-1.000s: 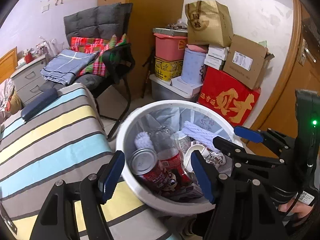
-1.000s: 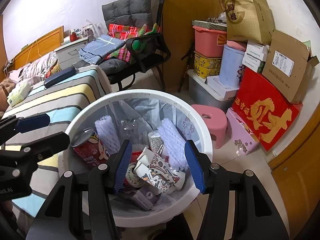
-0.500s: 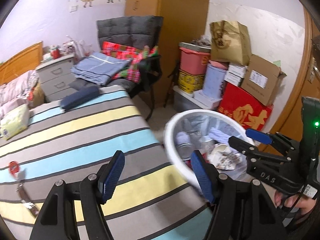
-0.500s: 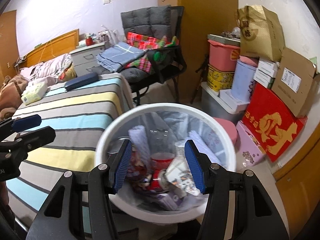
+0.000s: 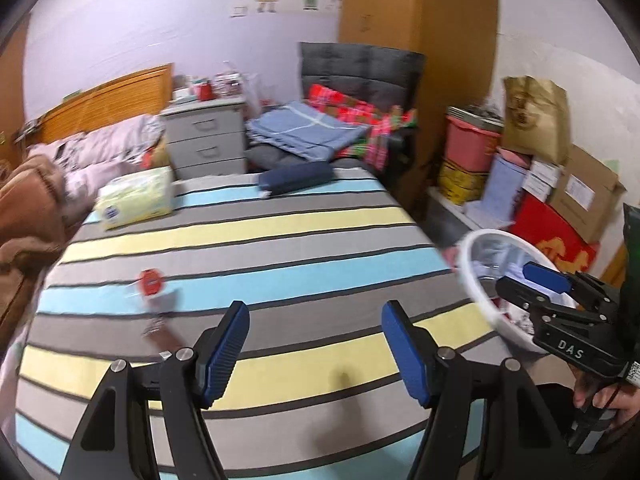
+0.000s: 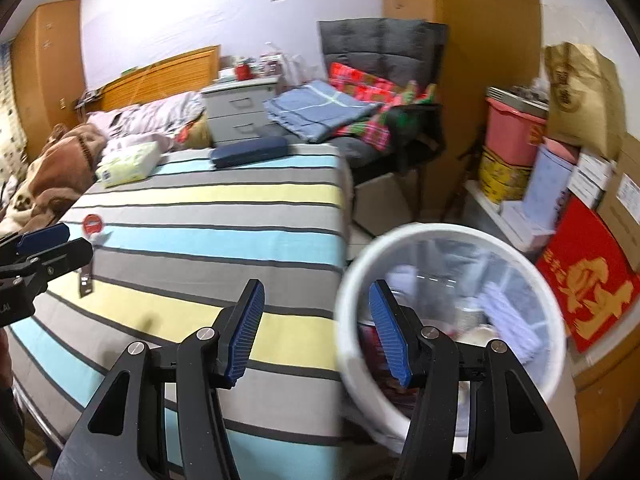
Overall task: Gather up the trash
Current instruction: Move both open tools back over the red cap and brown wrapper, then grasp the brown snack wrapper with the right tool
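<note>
A white trash bin point(image 6: 448, 312) lined with clear plastic stands on the floor beside the bed, with cans, cups and wrappers inside; in the left wrist view the bin point(image 5: 476, 276) shows at the right edge. A small red round piece point(image 5: 150, 281) lies on the striped bedspread beside a narrow brown strip point(image 5: 164, 334); in the right wrist view the red piece point(image 6: 92, 225) lies at the left. My left gripper point(image 5: 314, 354) hovers open over the bed with nothing between its jaws. My right gripper point(image 6: 316, 334) is open and empty at the bed's edge next to the bin.
On the bed lie a tissue pack point(image 5: 136, 196), a dark blue case point(image 5: 296, 180) and crumpled bedding point(image 5: 36, 200). A chair with folded cloths point(image 5: 320, 132), a grey drawer unit point(image 5: 206, 140) and stacked boxes point(image 5: 560, 184) stand behind. A person's hand point(image 5: 608, 404) holds the right gripper.
Both grippers swung left, away from over the bin toward the striped bed. The bin slid to the right of both views; the red piece and tissue pack came into sight. Jaws unchanged.
</note>
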The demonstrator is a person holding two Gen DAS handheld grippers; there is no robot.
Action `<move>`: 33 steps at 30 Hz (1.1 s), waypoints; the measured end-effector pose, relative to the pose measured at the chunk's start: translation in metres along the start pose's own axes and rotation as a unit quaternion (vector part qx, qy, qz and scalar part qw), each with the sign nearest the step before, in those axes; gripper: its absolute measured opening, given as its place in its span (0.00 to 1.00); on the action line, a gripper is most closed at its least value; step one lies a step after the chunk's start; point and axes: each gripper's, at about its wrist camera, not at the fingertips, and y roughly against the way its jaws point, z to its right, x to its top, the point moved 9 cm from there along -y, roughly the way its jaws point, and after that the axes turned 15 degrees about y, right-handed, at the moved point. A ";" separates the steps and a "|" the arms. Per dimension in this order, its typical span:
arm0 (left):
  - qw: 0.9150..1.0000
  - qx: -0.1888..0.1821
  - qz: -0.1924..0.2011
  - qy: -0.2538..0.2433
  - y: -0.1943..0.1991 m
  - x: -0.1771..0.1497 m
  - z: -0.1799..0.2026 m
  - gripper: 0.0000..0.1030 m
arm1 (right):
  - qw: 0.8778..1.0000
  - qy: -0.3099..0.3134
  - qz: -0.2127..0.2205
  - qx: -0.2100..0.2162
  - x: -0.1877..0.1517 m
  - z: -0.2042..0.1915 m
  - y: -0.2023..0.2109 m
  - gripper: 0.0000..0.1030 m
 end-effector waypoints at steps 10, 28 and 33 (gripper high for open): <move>0.996 0.060 0.010 0.058 0.018 0.011 -0.106 0.67 | 0.997 0.043 -0.002 0.066 0.022 -0.068 -0.019 0.55; 0.990 0.090 -0.004 0.108 0.009 0.016 -0.209 0.70 | 0.971 0.131 -0.030 0.197 0.042 -0.197 -0.050 0.55; 0.991 0.083 -0.013 0.105 -0.004 0.023 -0.221 0.71 | 0.963 0.145 -0.041 0.222 0.044 -0.220 -0.059 0.55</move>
